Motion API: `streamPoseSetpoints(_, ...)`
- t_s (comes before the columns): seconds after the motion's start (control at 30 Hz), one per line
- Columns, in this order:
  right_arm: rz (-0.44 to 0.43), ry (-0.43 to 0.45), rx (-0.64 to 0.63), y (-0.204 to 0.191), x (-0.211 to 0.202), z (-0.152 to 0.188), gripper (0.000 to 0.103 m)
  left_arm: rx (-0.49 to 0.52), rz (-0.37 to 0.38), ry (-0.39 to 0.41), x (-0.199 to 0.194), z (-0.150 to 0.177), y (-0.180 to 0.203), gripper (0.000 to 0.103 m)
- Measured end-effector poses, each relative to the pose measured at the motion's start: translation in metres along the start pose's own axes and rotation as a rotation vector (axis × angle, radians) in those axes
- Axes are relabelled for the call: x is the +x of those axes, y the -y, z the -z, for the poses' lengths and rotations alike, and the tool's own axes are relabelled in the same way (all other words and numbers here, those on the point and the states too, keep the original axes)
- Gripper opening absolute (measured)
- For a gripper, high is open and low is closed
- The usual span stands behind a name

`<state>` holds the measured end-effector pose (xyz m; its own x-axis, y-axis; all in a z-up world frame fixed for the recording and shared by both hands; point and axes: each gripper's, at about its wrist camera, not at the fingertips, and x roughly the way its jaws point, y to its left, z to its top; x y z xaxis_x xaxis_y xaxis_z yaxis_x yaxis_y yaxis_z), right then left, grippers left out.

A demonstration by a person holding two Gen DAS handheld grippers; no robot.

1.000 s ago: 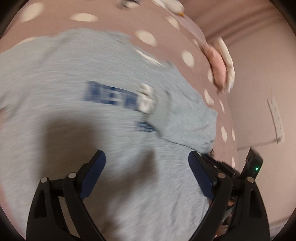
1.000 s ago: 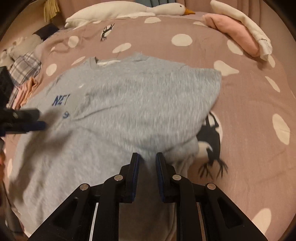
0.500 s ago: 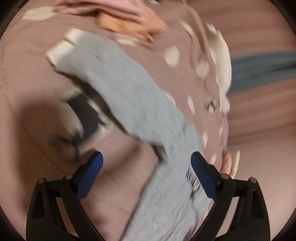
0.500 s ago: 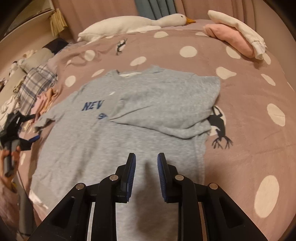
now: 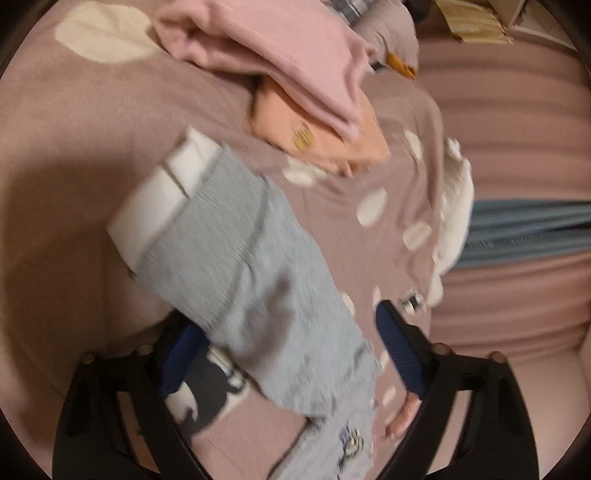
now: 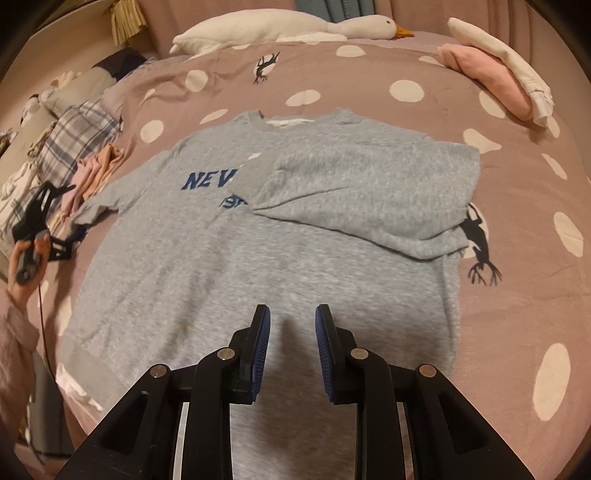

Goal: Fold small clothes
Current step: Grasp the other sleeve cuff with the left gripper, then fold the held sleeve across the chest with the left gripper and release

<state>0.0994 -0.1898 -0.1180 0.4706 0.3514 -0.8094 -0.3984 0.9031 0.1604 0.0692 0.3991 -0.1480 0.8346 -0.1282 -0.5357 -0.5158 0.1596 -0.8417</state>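
The grey T-shirt's (image 6: 258,236) unfolded sleeve (image 5: 229,258) lies between the spread left hand-held gripper's (image 5: 291,354) fingers, nearer than the slightly parted, empty right hand-held gripper (image 6: 291,328).

Bed (image 6: 369,66) covered in a mauve spread with white dots and dark deer prints. Lying directly on it: a grey T-shirt (image 6: 258,258), flat at centre, its right side folded over the chest; a white goose plush (image 6: 280,26) along the far edge; a folded pink and cream garment (image 6: 495,74) at far right; a plaid cloth (image 6: 77,129) and a peach garment (image 6: 99,166) at left.
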Motion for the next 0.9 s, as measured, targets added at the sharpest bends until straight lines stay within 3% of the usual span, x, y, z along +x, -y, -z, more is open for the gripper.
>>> streamPoseSetpoints(0.03, -0.001, -0.007, 0.000, -0.001, 0.003, 0.000, 0.025, -0.014, -0.021, 0.010, 0.001, -0.002, -0.001, 0.072)
streamPoseSetpoints(0.1, 0.002, -0.013, -0.003, -0.004, 0.007, -0.001, 0.025, -0.018, -0.063, 0.016, 0.003, -0.005, -0.004, 0.046)
streamPoseSetpoints(0.2, -0.006, -0.017, -0.004, -0.007, 0.010, -0.001, 0.025, 0.020, -0.168, 0.024, 0.002, -0.005, -0.001, 0.021)
streamPoseSetpoints(0.33, -0.015, -0.026, -0.001, -0.008, 0.012, 0.001, 0.025, 0.120, -0.239, 0.045, -0.002, 0.000, 0.014, 0.018)
streamPoseSetpoints(0.57, -0.018, -0.014, 0.028, -0.002, 0.006, 0.007, 0.025, 0.438, -0.246, 0.057, -0.011, 0.034, 0.082, 0.011)
streamPoseSetpoints(0.9, -0.022, 0.019, 0.079, 0.011, -0.005, 0.018, 0.025, 0.969, -0.128, -0.013, 0.027, 0.172, 0.189, 0.011)
